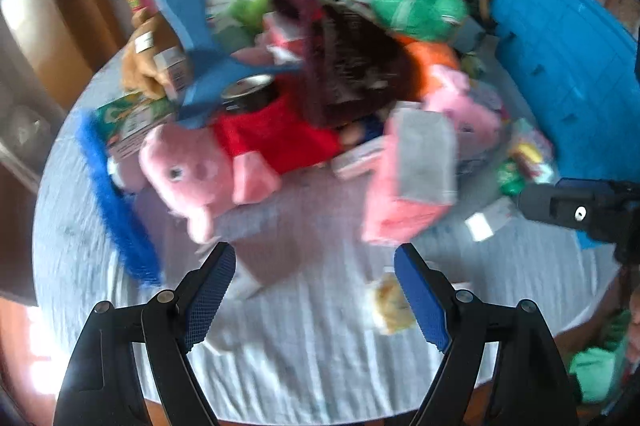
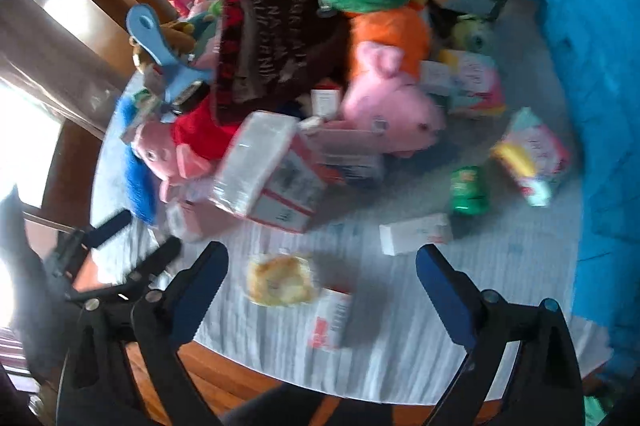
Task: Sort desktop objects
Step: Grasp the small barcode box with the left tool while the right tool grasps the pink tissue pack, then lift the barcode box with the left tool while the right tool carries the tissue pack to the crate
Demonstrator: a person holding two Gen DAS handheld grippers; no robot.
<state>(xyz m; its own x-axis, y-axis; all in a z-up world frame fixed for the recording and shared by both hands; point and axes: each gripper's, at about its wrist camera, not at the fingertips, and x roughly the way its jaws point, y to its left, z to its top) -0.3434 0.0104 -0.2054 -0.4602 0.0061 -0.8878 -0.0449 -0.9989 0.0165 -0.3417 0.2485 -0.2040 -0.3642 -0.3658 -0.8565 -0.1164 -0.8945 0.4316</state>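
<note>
A heap of toys and boxes covers the far half of a round table with a pale striped cloth (image 1: 320,366). A pink pig plush in a red dress (image 1: 192,170) lies at the heap's front left, also in the right wrist view (image 2: 176,154). A second pink pig in orange (image 2: 392,106) lies further right. A wrapped bread snack (image 2: 280,280) lies near the front edge, also in the left wrist view (image 1: 392,302). My left gripper (image 1: 316,290) is open and empty above the cloth. My right gripper (image 2: 320,290) is open and empty, over the bread snack.
A blue crate (image 1: 568,66) stands at the table's right, also in the right wrist view (image 2: 592,66). A green can (image 2: 468,190), a white box (image 2: 416,234), a pink tissue pack (image 2: 272,166) and a blue brush (image 1: 120,202) lie around the heap. The left gripper shows at left (image 2: 120,246).
</note>
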